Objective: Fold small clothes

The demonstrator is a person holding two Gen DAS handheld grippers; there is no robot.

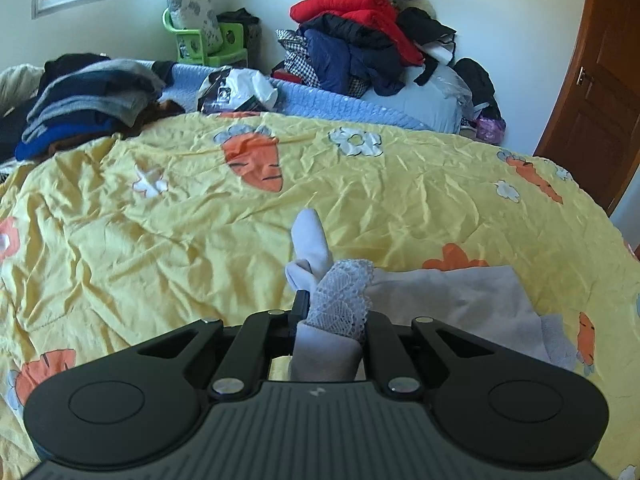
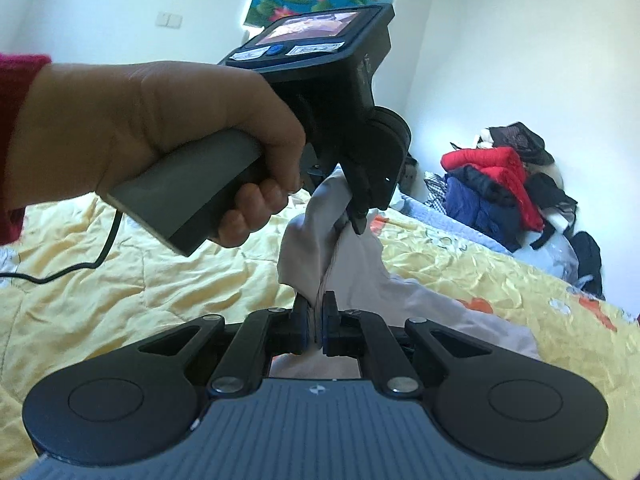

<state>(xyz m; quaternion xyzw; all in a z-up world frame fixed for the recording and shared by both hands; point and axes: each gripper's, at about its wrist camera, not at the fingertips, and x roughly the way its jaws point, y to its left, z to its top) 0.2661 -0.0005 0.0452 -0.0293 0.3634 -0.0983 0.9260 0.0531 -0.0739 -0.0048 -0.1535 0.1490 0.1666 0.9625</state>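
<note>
A small pale grey garment with a white lace trim hangs off the yellow carrot-print bedspread; part of it still lies on the bed. My left gripper is shut on its lace-trimmed edge, and a fold of cloth sticks up past the fingers. In the right wrist view my right gripper is shut on another edge of the garment. Just beyond it a hand holds the left gripper, and the cloth stretches between the two.
A tall pile of jackets and clothes sits against the far wall. A stack of folded clothes lies at the bed's far left, near a plastic bag. A brown door stands at right. A cable trails over the bedspread.
</note>
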